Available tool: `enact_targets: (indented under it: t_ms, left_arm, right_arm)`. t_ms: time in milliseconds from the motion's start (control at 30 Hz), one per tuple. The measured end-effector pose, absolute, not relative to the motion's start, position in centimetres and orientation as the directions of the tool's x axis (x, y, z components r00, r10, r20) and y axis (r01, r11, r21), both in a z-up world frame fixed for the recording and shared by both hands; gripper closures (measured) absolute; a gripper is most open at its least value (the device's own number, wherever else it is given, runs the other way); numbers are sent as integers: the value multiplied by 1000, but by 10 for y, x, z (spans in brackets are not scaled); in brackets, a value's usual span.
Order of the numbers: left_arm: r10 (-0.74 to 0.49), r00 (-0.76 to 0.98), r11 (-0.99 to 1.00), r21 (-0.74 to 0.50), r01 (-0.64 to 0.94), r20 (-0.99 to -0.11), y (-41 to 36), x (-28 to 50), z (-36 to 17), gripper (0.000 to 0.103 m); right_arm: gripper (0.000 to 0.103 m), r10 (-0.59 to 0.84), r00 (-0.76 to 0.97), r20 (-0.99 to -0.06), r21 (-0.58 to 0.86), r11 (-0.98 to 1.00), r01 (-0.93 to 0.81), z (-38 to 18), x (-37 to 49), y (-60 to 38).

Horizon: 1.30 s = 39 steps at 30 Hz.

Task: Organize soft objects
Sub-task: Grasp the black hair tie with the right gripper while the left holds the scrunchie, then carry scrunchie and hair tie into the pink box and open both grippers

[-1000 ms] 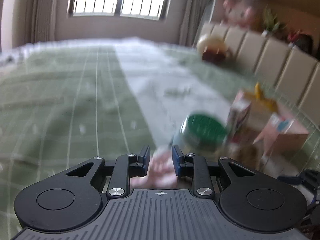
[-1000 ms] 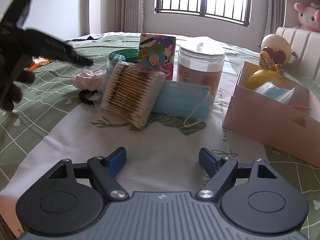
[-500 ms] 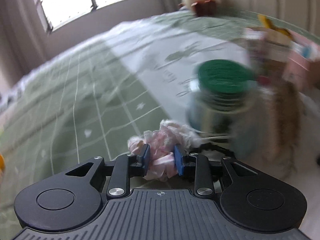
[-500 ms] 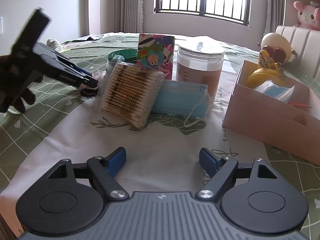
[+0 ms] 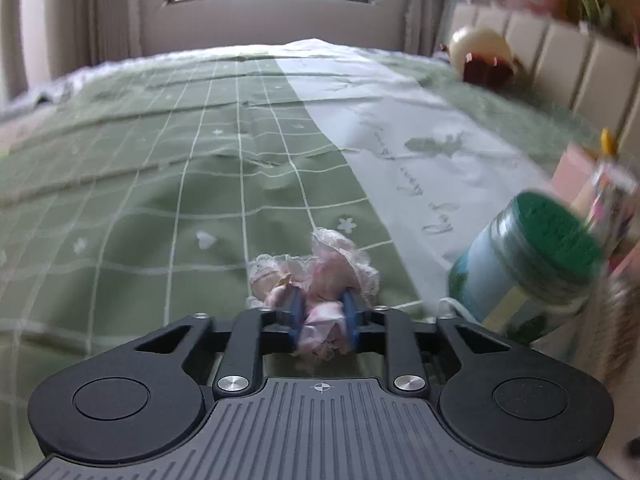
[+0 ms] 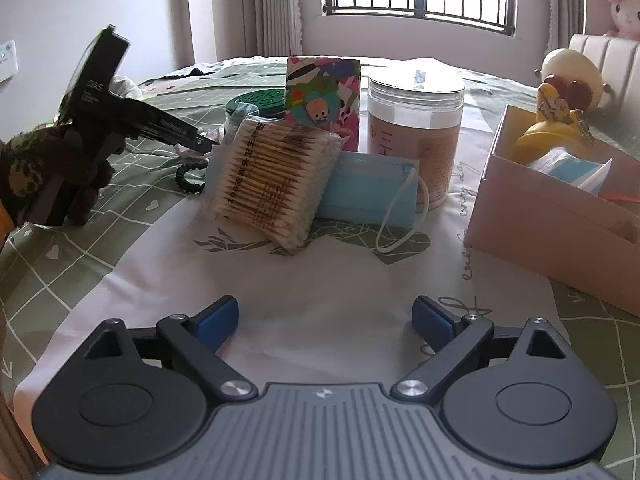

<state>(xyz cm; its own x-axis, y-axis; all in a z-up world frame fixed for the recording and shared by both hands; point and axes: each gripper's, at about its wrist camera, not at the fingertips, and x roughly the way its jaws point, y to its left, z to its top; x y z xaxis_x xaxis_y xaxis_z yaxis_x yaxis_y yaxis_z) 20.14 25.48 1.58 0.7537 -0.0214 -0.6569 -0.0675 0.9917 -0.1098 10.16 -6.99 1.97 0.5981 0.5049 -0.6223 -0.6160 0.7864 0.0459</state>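
Observation:
A pink lace scrunchie (image 5: 320,276) lies on the green checked cloth (image 5: 160,200). My left gripper (image 5: 322,314) has its jaws closing on the scrunchie, and the blue pads press into the fabric on both sides. In the right wrist view the left gripper (image 6: 204,146) reaches in from the left behind a pack of cotton swabs (image 6: 272,184), held by a gloved hand (image 6: 48,168). A black hair tie (image 6: 190,178) lies just below its tip. A blue face mask (image 6: 368,188) leans beside the swabs. My right gripper (image 6: 325,318) hovers over the white cloth, its jaws opening with nothing between them.
A green-lidded jar (image 5: 532,264) stands right of the scrunchie. Behind the swabs are a colourful carton (image 6: 322,96) and a clear jar (image 6: 414,120). A pink cardboard box (image 6: 540,232) holding masks sits at the right, with a yellow toy (image 6: 556,120) behind it.
My left gripper has dropped onto the pink scrunchie and closed on it. My right gripper has stayed in place while its jaws have spread wider.

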Motion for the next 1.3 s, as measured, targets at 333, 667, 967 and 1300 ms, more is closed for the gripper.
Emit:
enact_targets:
  t_ms: [333,667,967,1300]
  left_arm:
    - [-96,825,979,-204,-24,-556,258,101,35,87]
    - [-104,864,964,-265,-35,-492,273,37,44,87]
    - [-62,888,959,-273,-73,-456,297,43,55,87]
    - [-112,947,988,-132,75,-300,248,123,174,87]
  right_arm:
    - [37,534,656,-533,-102,729,-676,57,81,-22]
    - [75,512,613,-602,-276,587,-761,51,101,111]
    - [96,523,596,-610,-277,564,-778,68,111,139]
    - [96,652,661,-370,-102,679,-727,243,162,1]
